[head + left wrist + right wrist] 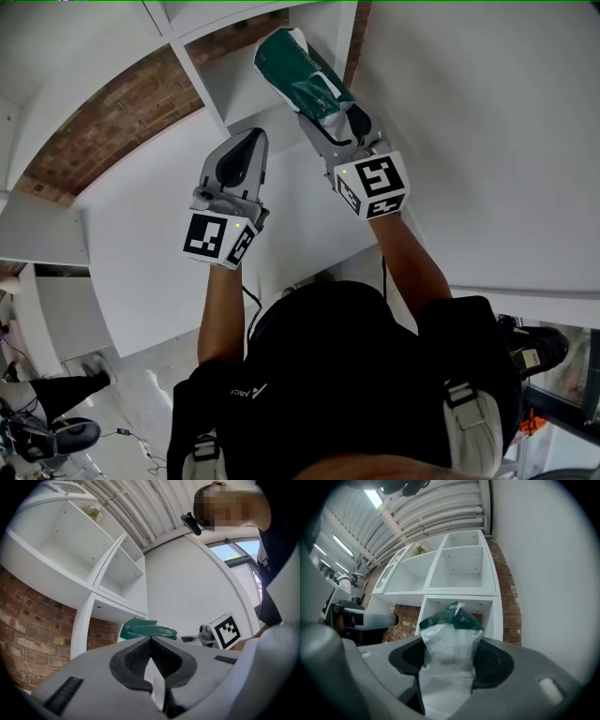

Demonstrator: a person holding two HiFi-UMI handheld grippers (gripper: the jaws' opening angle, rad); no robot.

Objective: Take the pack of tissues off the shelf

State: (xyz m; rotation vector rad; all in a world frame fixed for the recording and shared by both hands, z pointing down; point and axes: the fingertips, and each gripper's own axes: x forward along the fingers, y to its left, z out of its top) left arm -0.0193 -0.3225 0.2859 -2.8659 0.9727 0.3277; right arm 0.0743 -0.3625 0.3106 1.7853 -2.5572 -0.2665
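Observation:
The pack of tissues (305, 75), green at its far end and clear white at the near end, sticks out from my right gripper (330, 120), whose jaws are shut on its near end. In the right gripper view the pack (451, 637) fills the gap between the pads, in front of the lower right compartment of the white shelf (459, 569). My left gripper (241, 159) hovers beside it to the left, shut, with nothing held. In the left gripper view its tips (151, 639) meet, with the pack (147, 629) just beyond them.
The white cubby shelf (220, 89) stands against a brick wall (112, 122), with a plain white wall (469, 112) to its right. A small pale object (421, 549) lies in an upper compartment. Cables and gear lie on the floor (56, 431) at lower left.

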